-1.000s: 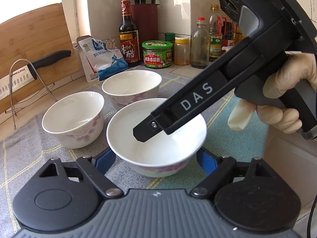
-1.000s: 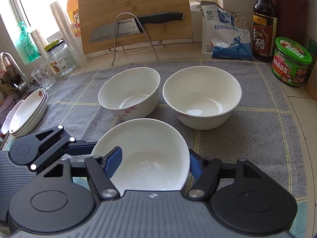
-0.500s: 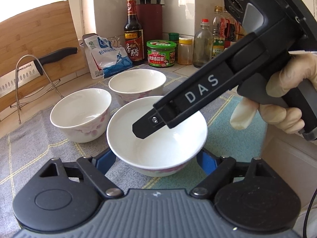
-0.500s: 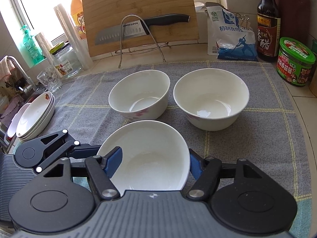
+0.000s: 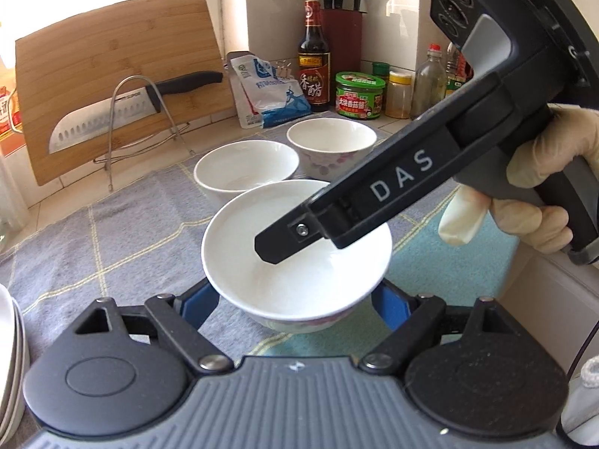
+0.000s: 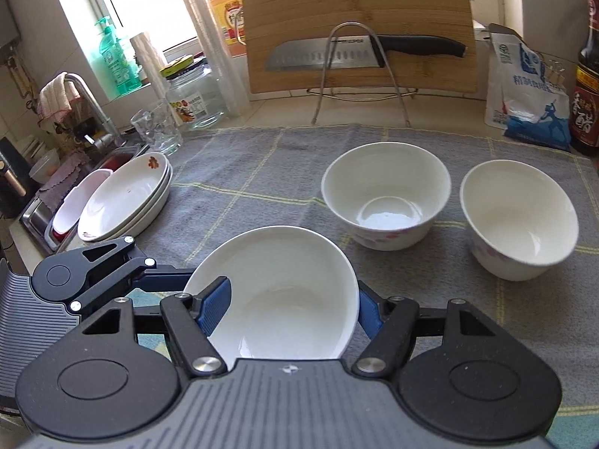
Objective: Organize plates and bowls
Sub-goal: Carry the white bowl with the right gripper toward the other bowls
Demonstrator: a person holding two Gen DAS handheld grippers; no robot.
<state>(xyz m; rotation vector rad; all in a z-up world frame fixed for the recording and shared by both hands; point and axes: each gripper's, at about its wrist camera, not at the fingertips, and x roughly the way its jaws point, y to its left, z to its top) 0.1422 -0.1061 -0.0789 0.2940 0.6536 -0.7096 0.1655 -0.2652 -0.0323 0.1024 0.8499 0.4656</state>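
A: Where is the near white bowl [image 5: 295, 254]?

B: It sits between the blue pads of the left gripper [image 5: 295, 299], which flank its sides. Whether they press the wall or just stand beside it cannot be told.

A: And the right gripper [image 6: 288, 310]?

B: One blue pad [image 6: 215, 308] lies inside the bowl's rim on the left, the other outside the wall on the right. It reaches over the bowl in the left wrist view, held by a gloved hand [image 5: 539, 194]. Whether it grips the bowl cannot be told either.

A: The other dishes?

B: Two floral bowls stand side by side on the grey checked cloth [image 6: 243, 172]: the middle bowl [image 6: 385, 194] and the far bowl [image 6: 518, 217], close but apart. A stack of plates [image 6: 127, 198] rests at the cloth's left edge, beside the sink [image 6: 41, 224].

A: Behind them?

B: A santoku knife [image 6: 359, 54] rests on a wire rack against a bamboo cutting board [image 6: 359, 18], with a salt bag [image 6: 524, 101] to its right.
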